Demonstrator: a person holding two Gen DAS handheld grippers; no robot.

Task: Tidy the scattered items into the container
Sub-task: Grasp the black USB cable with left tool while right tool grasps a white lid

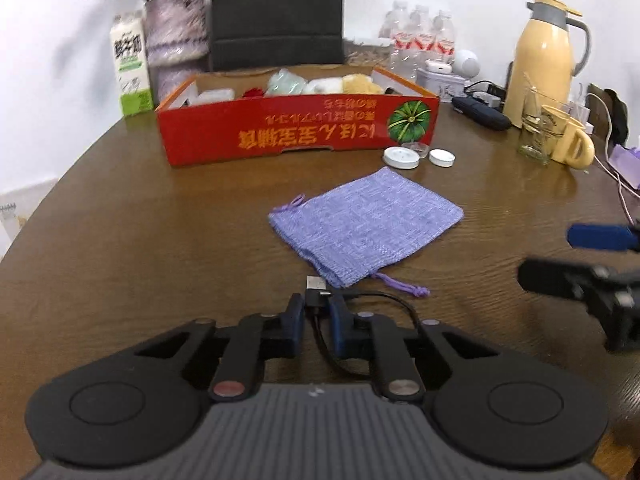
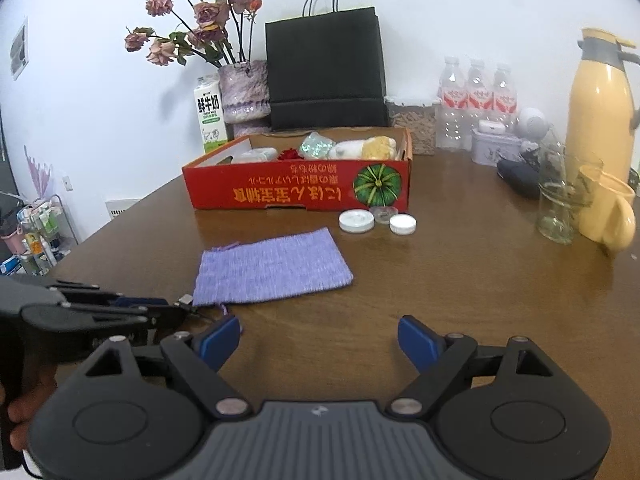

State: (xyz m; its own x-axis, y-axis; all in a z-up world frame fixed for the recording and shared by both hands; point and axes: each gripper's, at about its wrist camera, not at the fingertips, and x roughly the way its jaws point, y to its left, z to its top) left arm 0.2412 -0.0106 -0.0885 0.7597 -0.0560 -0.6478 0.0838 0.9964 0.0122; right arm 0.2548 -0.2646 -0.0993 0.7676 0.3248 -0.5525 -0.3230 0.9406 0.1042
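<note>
Left gripper (image 1: 316,306) clamped on black cable (image 1: 362,298) plug just before purple pouch (image 1: 366,224), right gripper (image 2: 320,336) jaws apart, empty, box (image 1: 296,128) beyond.

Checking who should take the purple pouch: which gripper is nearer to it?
Left. The left gripper sits at the purple drawstring pouch's near corner, shut on a black USB cable. The right gripper stands open over bare table, farther back.
</note>
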